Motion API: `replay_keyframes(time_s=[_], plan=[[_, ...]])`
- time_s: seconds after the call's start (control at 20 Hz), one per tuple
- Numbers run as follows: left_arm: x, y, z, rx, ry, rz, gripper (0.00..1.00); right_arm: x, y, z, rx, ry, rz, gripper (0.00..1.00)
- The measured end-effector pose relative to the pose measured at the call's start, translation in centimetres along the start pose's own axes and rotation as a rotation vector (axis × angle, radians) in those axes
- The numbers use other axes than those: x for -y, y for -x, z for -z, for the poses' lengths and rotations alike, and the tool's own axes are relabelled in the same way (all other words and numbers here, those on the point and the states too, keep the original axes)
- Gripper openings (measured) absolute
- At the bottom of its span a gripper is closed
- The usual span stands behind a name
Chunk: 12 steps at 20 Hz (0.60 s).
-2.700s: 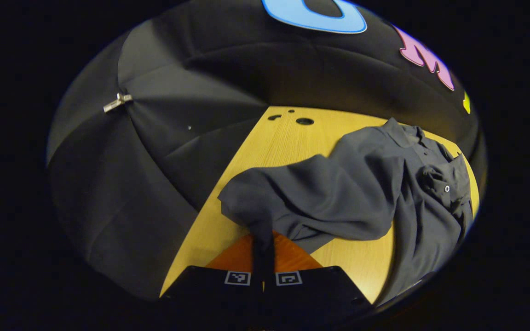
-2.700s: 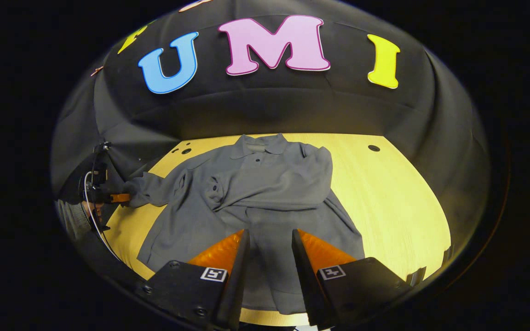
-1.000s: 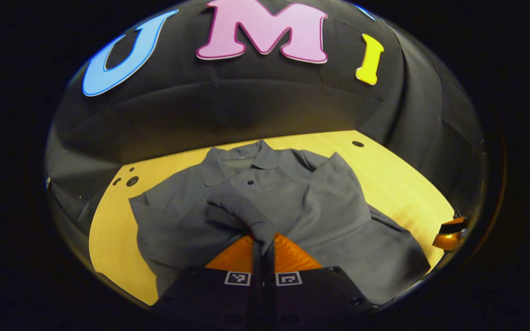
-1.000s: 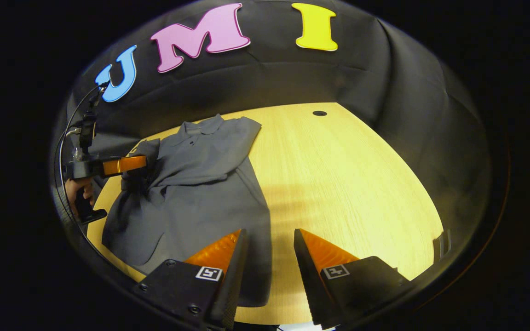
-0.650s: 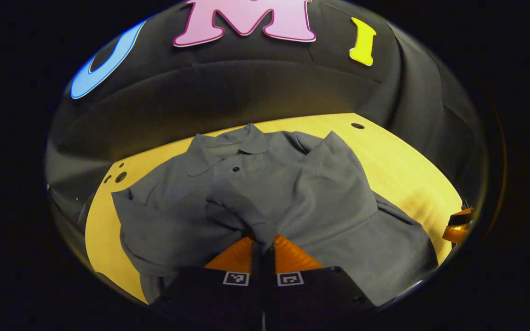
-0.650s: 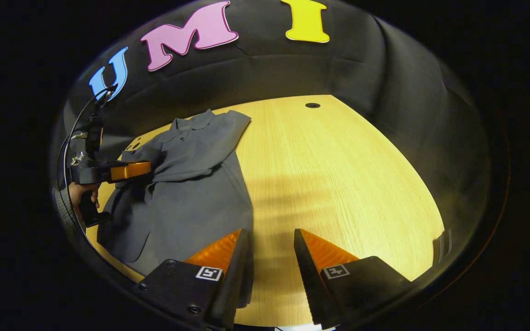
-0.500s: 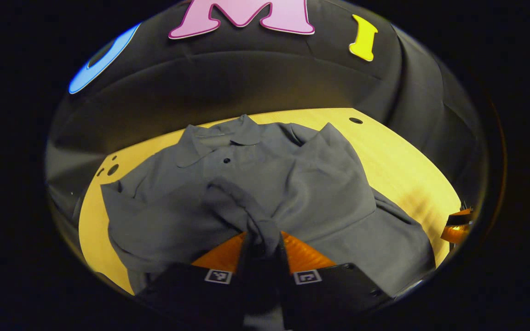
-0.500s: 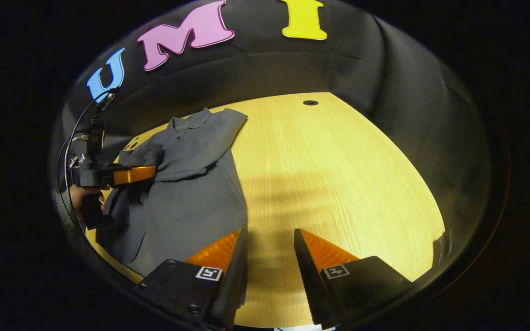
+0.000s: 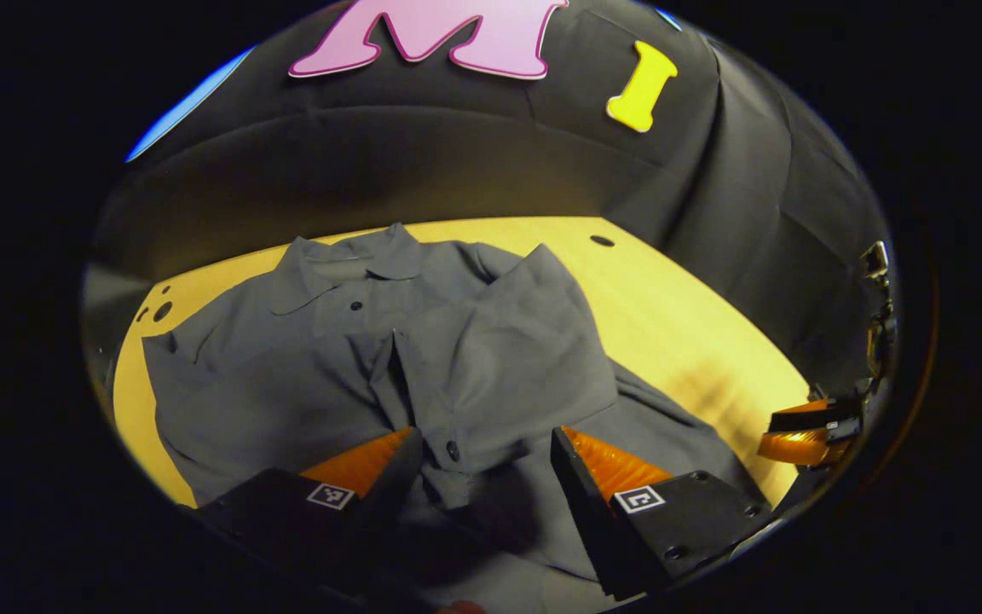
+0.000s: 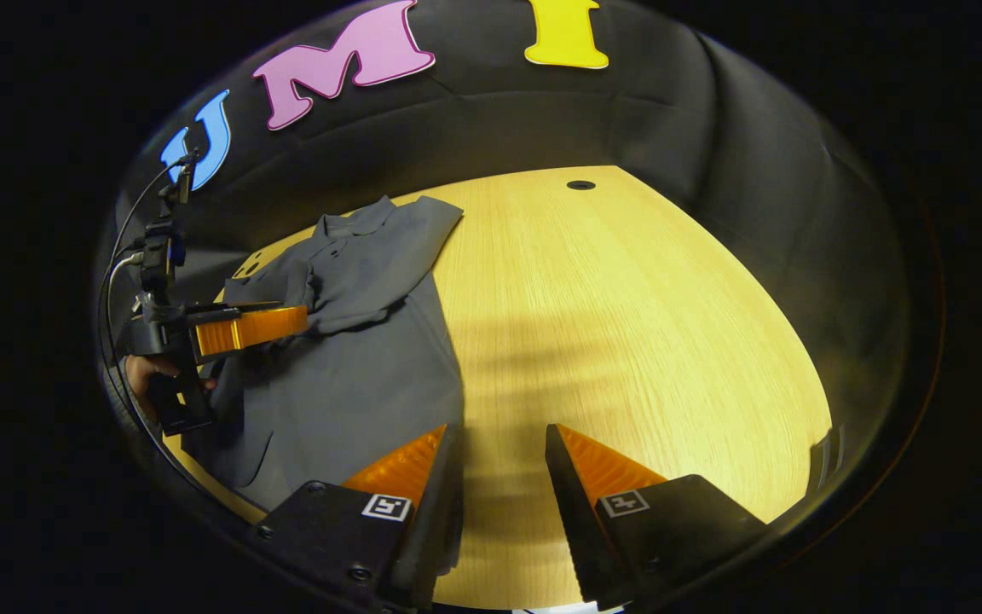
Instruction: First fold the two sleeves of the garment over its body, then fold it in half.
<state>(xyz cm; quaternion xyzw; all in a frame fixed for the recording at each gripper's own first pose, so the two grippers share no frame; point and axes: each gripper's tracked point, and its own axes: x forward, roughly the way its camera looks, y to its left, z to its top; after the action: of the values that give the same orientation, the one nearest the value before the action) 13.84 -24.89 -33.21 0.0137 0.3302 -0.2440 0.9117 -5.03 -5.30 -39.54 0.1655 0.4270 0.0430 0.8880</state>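
A grey collared shirt (image 9: 329, 375) lies flat on the wooden table (image 9: 678, 315), collar toward the wall. Both sleeves are folded across its body. The buttoned cuff (image 9: 453, 448) of one sleeve rests on the cloth between the fingers of my left gripper (image 9: 482, 439), which is open and just above it, holding nothing. In the right gripper view the shirt (image 10: 363, 358) is at the left, with the left gripper (image 10: 291, 322) over it, held by a hand (image 10: 146, 375). My right gripper (image 10: 498, 435) is open over bare wood beside the shirt's lower right hem. It also appears at the far right of the left gripper view (image 9: 806, 422).
Small round holes mark the tabletop near the far edge (image 10: 580, 185) and at the back left corner (image 9: 163, 311). A wide stretch of wood (image 10: 644, 324) lies to the shirt's right. The black cloth wall (image 10: 713, 162) closes the table on the far sides.
My left gripper carried the sleeve across the shirt's body, then opened and let it go; the cuff now lies on the cloth. The right gripper has drifted to the shirt's right and stayed open.
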Motion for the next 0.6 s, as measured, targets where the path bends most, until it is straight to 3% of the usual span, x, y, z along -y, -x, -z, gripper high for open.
replay_keyframes(time_s=[0.4, 0.6], plan=[[-3.6, 6.2, 3.4, 0.010, -0.011, -0.084, 0.95, -2.4, 1.1, 1.1, -0.019, 0.025, -0.051, 0.80], [-5.4, 11.0, 5.6, 0.016, 0.025, -0.112, 0.96, -3.4, 1.9, 2.3, -0.036, 0.052, -0.057, 0.82]])
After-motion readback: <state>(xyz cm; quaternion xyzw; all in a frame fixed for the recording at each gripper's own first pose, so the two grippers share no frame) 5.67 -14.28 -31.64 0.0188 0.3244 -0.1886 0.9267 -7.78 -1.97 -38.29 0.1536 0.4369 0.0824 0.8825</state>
